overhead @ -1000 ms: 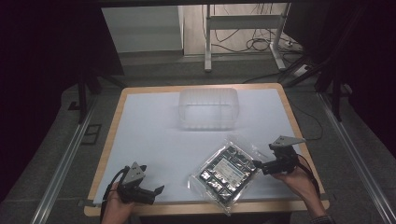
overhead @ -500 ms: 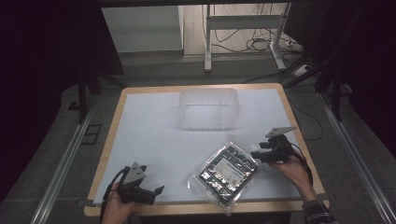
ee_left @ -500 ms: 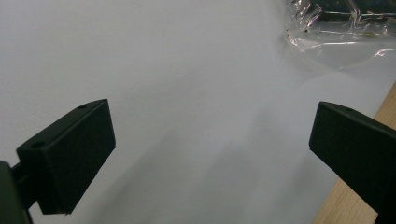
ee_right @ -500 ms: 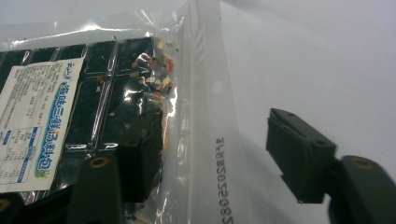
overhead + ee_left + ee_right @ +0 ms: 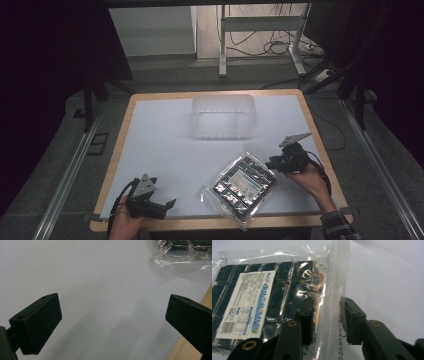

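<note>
On white bench (image 5: pixel 165 150), near front edge: clear plastic packet of dark square pieces with white label (image 5: pixel 241 184), lying flat. Right gripper (image 5: pixel 272 163) fingers (image 5: pixel 352 320) just closing astride packet's sealed edge, not yet clamped. Left gripper (image 5: pixel 167 206) fingers released, spread wide, holding nothing.

clear packet (image 5: pixel 241 185) | dark tray inside (white label up) | flat, askew | table's near edge
</note>
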Tool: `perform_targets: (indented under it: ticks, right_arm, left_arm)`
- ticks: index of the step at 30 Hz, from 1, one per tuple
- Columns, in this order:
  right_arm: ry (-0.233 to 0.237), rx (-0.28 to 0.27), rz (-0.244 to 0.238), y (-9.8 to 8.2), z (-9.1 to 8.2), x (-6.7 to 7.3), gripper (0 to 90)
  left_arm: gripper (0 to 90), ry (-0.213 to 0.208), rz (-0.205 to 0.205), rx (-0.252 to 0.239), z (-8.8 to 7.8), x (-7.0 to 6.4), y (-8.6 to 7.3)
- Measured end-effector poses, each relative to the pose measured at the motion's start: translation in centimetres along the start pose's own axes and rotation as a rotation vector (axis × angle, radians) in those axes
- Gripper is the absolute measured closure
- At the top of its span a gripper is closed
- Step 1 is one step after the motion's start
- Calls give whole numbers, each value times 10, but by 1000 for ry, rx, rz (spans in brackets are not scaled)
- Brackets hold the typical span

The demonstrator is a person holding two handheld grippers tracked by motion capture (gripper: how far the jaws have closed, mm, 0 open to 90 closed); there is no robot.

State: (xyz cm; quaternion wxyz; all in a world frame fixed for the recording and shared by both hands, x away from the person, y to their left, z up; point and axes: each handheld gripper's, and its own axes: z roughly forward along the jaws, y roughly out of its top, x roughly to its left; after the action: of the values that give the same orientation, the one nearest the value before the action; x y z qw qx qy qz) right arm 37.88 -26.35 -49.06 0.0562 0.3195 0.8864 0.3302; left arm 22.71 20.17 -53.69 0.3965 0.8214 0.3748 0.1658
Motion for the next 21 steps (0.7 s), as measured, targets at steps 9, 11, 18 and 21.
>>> perform_targets:
  ticks: [9, 11, 18, 21]
  right_arm:
    - [-44, 67, -14, -2, 15, 5, 733]
    - [-42, 62, -7, -3, 17, 4, 755]
    - [-40, 62, 52, -3, 16, 3, 887]
    - [-36, 54, 65, -2, 14, 3, 890]
  left_arm:
    - [3, 0, 8, 7, 1, -1, 0]
    - [3, -1, 8, 7, 1, -1, 0]
    - [3, 0, 15, 13, 1, -1, 0]
    - [3, 1, 13, 11, 0, -1, 0]
